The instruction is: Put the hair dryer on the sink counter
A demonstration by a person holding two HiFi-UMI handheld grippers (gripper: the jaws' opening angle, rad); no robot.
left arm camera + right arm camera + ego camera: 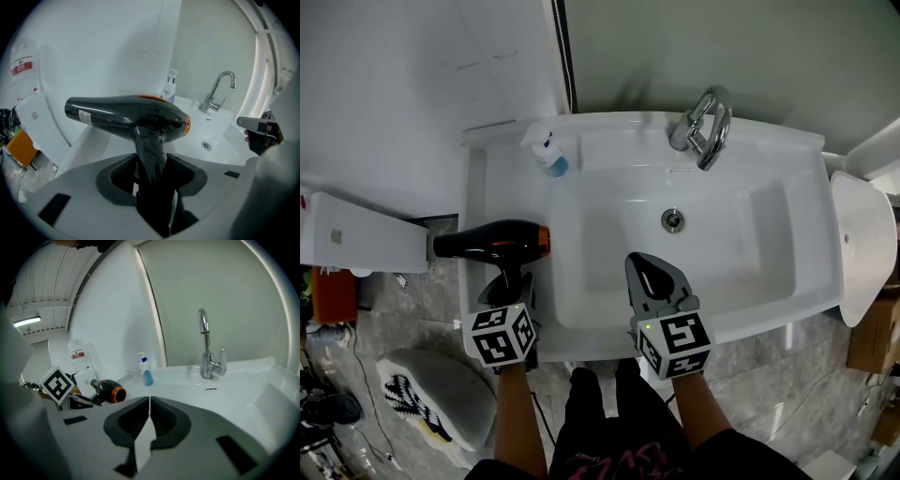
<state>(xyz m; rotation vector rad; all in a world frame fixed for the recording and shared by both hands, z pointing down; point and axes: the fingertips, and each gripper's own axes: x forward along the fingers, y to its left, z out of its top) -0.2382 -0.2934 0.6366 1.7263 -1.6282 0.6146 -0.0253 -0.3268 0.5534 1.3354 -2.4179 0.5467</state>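
A black hair dryer (pixel 492 241) with an orange ring lies level, nozzle to the left, above the left rim of the white sink counter (pixel 476 183). My left gripper (pixel 514 286) is shut on its handle from below; in the left gripper view the handle (pixel 151 154) stands between the jaws and the body (pixel 126 117) crosses above them. My right gripper (pixel 649 272) hangs over the front of the basin, shut with nothing in it; its pads meet in the right gripper view (pixel 149 404), where the dryer (pixel 107 391) shows at the left.
A chrome faucet (pixel 705 127) stands at the back of the basin, with the drain (pixel 672 219) below it. A blue and white soap bottle (pixel 548 150) stands on the back left corner. A white box (pixel 356 234) stands left of the sink and a white lid (pixel 862 244) to the right.
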